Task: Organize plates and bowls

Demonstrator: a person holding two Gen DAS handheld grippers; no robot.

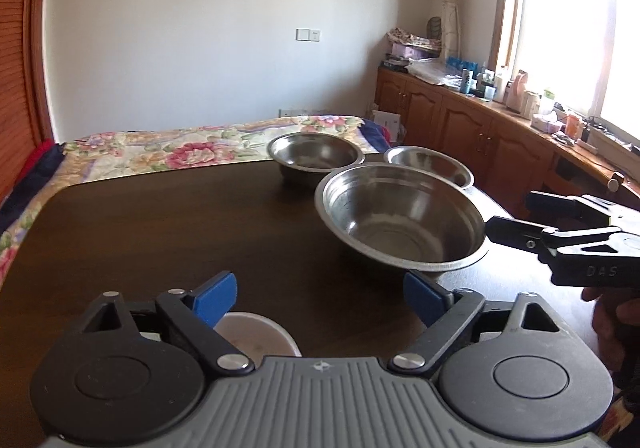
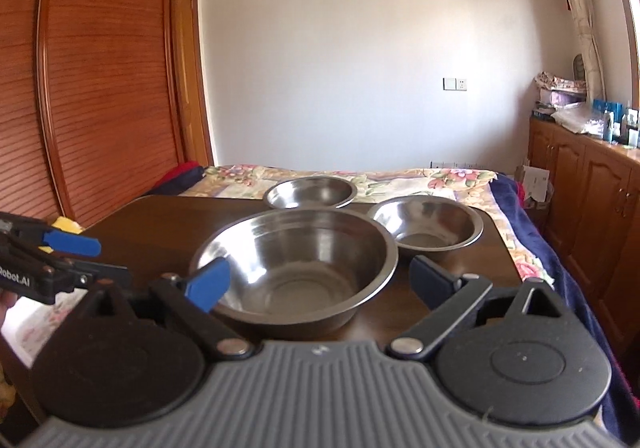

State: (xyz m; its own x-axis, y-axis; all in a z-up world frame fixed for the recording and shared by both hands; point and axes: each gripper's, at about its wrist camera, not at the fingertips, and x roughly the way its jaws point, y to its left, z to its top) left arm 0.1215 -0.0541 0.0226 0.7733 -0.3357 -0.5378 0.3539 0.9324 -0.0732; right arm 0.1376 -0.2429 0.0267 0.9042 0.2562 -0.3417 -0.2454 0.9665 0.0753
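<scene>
Three steel bowls stand on a dark wooden table (image 1: 160,232). The large bowl (image 1: 404,216) (image 2: 296,260) is nearest. A smaller bowl (image 1: 316,154) (image 2: 310,192) sits at the far edge, and a third bowl (image 1: 428,166) (image 2: 426,226) is to its right. My left gripper (image 1: 320,298) (image 2: 86,258) is open over the table, left of the large bowl, with a white bowl (image 1: 256,334) below its left finger. My right gripper (image 2: 320,282) (image 1: 508,214) is open at the large bowl's near right rim, holding nothing.
A bed with a floral cover (image 1: 168,148) lies just beyond the table. Wooden cabinets (image 1: 460,124) with cluttered tops run along the right under a window. A slatted wooden wardrobe (image 2: 92,88) stands at the left. A person's hand (image 1: 612,312) holds the right gripper.
</scene>
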